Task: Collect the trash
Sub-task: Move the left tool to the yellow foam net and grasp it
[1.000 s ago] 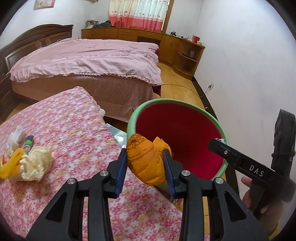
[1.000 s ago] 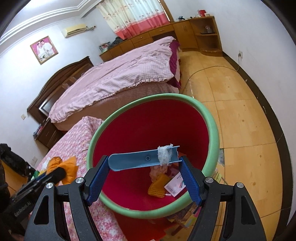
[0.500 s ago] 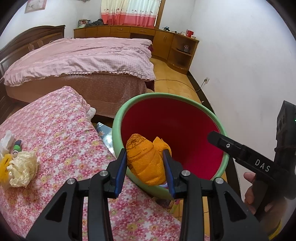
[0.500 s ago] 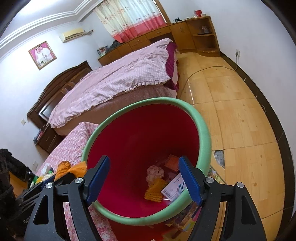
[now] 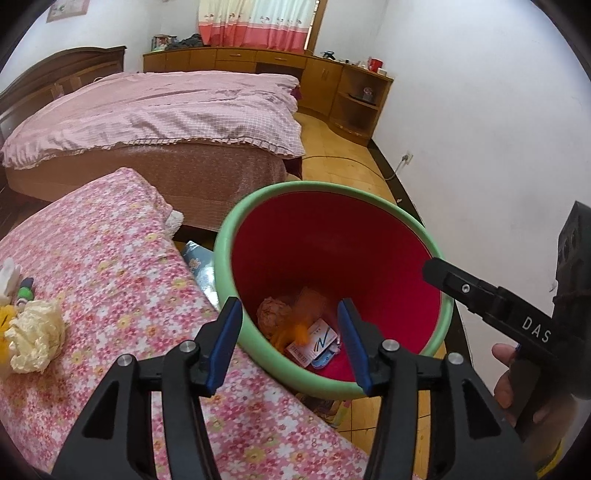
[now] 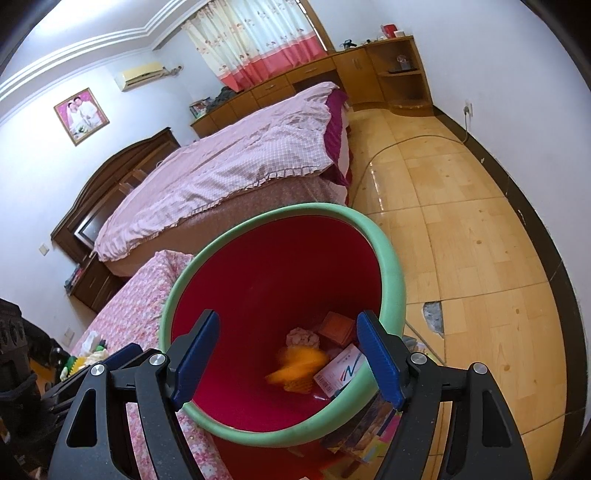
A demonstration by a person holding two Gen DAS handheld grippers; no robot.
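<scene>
the bin point(image 5: 242, 236) has a pale green rim and a deep red inside. the tabletop point(image 5: 110, 266) wears a pink cloth with small floral print. the bed cover point(image 5: 166, 107) is pink checked. the curtain point(image 5: 258, 22) is cream above, red below. the floor point(image 6: 461, 206) is yellow wood.

bright daylight — fisheye edges bend, orange trash point(image 6: 297, 363) motion-blurred.

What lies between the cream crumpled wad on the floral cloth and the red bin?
Only bare floral cloth lies between the cream wad and the bin's green rim, as the left wrist view shows.
</scene>
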